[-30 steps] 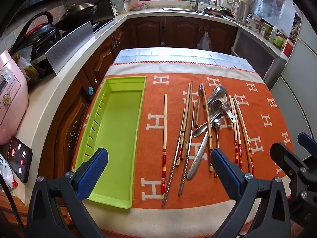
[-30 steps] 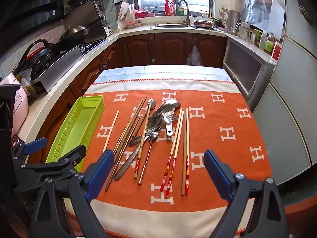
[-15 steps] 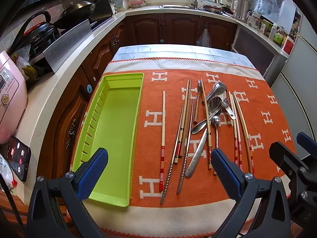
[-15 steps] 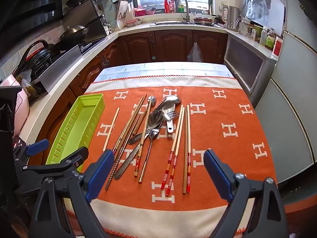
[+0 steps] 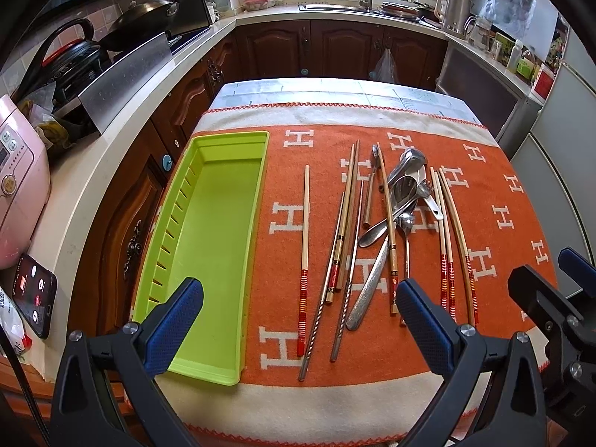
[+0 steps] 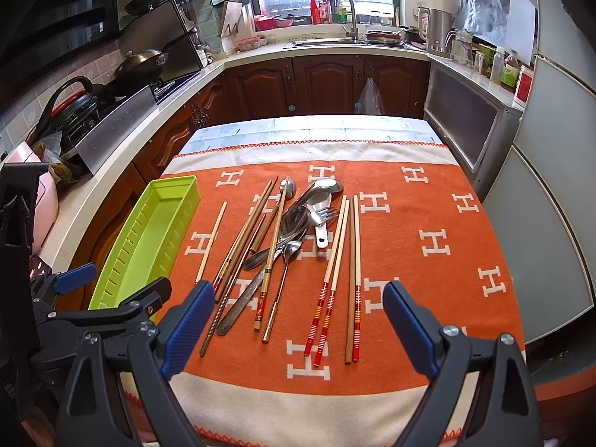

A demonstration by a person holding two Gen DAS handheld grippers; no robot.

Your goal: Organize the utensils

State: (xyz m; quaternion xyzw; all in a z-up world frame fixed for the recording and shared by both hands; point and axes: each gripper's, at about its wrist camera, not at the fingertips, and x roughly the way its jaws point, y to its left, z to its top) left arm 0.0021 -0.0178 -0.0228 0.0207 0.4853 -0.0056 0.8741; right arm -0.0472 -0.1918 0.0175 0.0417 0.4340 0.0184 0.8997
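Both jaws stood wide open, holding nothing. The left gripper framed the single chopstick; the empty green tray lay beside its left jaw. Probably best pinched mid-shaft. The right gripper faced the utensil pile.

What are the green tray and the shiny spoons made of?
The green tray looks like plastic: one even lime colour, smooth, with moulded slots. The spoons look like polished metal, probably steel, since they mirror the light.

One green tray, one fork, at least four metal spoons, and roughly eleven chopsticks, two of them metal.
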